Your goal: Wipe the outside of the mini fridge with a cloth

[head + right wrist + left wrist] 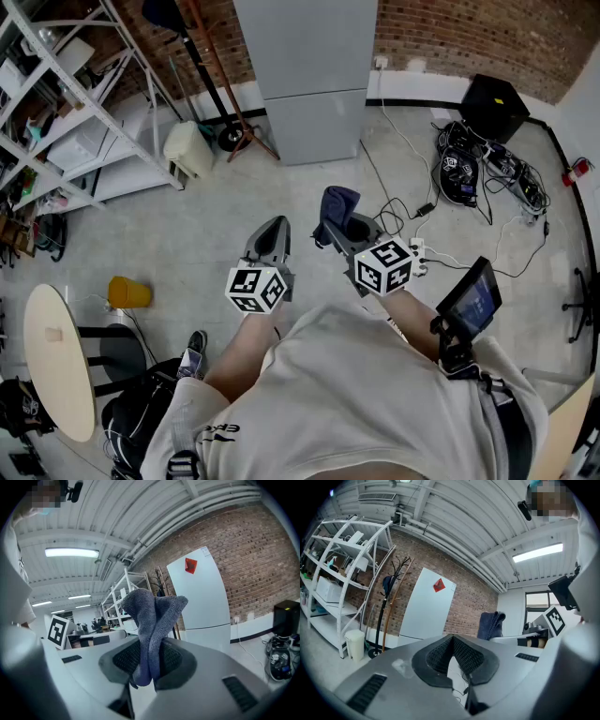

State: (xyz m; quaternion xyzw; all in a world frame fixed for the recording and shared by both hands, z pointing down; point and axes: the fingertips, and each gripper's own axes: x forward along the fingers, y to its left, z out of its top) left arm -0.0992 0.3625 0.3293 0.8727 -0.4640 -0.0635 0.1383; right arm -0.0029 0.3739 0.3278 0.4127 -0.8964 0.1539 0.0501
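Bright ceiling strip-lights, fisheye edges

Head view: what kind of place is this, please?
Probably a workshop or lab: red brick wall, white metal storage shelves, tangled black cables on the grey concrete floor.

Brick wall (450,33), grey concrete floor (216,216), white shelving (98,178), round table (56,361), ceiling strip lights (536,552)

Blue-grey cloth (152,620) folded, upright btwn jaws; white fridge (305,75) standing, doors shut.
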